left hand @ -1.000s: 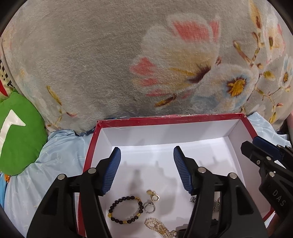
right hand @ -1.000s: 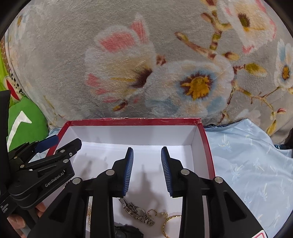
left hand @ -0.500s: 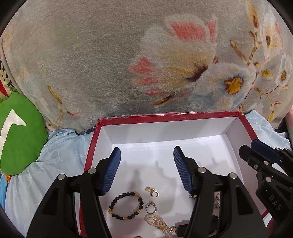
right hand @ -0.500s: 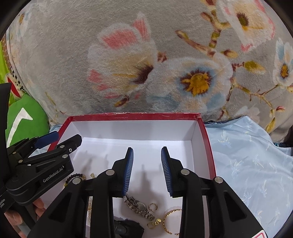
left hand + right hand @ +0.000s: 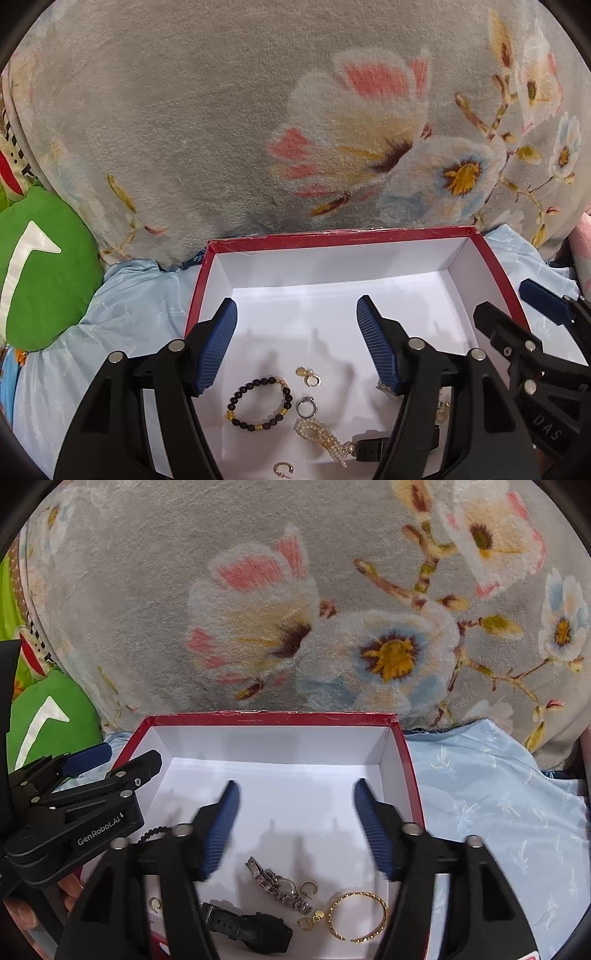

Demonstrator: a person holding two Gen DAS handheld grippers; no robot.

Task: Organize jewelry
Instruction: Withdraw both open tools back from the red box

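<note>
A red box [image 5: 334, 236] with a white inside lies on the bed. At its near end are a black bead bracelet [image 5: 258, 404], a silver ring [image 5: 306, 407], a pearl strand [image 5: 320, 437] and gold earrings [image 5: 308, 374]. My left gripper [image 5: 295, 306] hovers above them, its jaws opening with nothing between them. The right wrist view shows a silver watch [image 5: 277, 884], a gold bangle [image 5: 358, 915], a black watch [image 5: 251, 926] and a hoop earring [image 5: 310, 886]. My right gripper [image 5: 295, 786] hangs over these, jaws opening wide with nothing between them.
A grey blanket with flowers [image 5: 295, 129] rises just behind the box. A green cushion [image 5: 40, 269] lies to the left. Pale blue sheet [image 5: 498, 794] spreads to the right of the box. The left gripper [image 5: 127, 758] and a hand below it sit at the box's left wall.
The right jaws have spread from a narrow gap to a wide one. The left jaws widened a little. More jewelry shows at the bottom of both views.
</note>
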